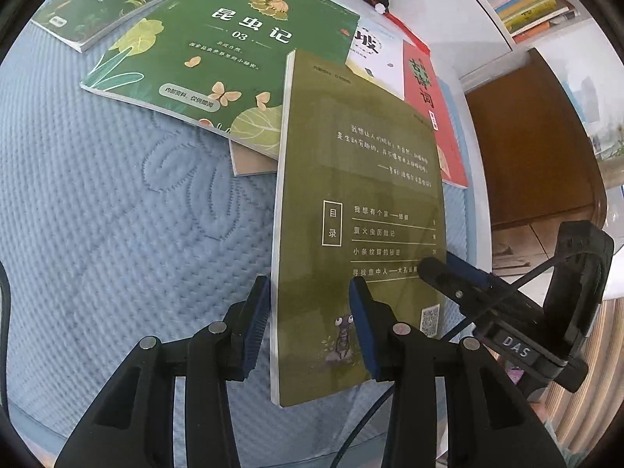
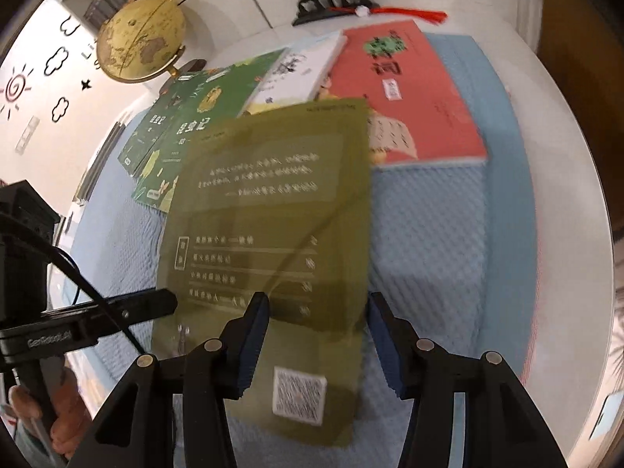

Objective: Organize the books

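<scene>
Olive-green book [image 1: 358, 210], back cover showing, stands lifted on edge above the blue quilted mat [image 1: 117, 214]. The left tool [image 1: 312, 323] grips its lower edge, both pads pressing the covers. The right tool [image 2: 318, 345] straddles the book's lower right part; whether its pads press cannot be told. Beyond the olive-green book lie two green insect books [image 1: 218, 58], a white book [image 1: 376, 62] and a red book [image 2: 413, 89].
</scene>
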Tool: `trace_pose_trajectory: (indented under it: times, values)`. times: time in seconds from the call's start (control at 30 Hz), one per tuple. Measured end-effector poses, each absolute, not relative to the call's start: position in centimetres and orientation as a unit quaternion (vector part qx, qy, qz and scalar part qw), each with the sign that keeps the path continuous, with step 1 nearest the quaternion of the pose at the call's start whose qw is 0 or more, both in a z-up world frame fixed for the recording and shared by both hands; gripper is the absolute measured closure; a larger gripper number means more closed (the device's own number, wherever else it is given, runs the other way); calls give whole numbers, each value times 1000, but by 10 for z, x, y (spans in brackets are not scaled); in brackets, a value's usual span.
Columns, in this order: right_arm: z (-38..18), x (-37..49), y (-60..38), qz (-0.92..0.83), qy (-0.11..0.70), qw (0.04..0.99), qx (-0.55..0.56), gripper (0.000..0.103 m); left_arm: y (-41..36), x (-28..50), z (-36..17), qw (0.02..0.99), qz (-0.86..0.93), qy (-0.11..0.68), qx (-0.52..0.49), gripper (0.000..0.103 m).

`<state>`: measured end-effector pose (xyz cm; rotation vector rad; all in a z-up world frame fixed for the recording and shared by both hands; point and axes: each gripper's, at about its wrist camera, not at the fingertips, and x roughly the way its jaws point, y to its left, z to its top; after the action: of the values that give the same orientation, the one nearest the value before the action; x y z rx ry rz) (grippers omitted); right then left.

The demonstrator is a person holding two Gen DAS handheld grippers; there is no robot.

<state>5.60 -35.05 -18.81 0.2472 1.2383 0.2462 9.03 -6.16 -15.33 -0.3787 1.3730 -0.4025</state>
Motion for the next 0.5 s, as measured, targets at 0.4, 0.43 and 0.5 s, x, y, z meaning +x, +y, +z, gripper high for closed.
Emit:
trace_pose_trajectory:
  times: [0.4,0.43,0.5]
  values:
    - [-148,41,-384,250,529,760,284,50,-41,78,-157,733,-192,618,-211,66]
    - [-149,43,-385,268,525,748,306,50,-37,76,-158,730,-193,618,-219,66]
    - [-160,48,-381,266,532,735,326,50,-30,73,-159,725,-195,618,-235,66]
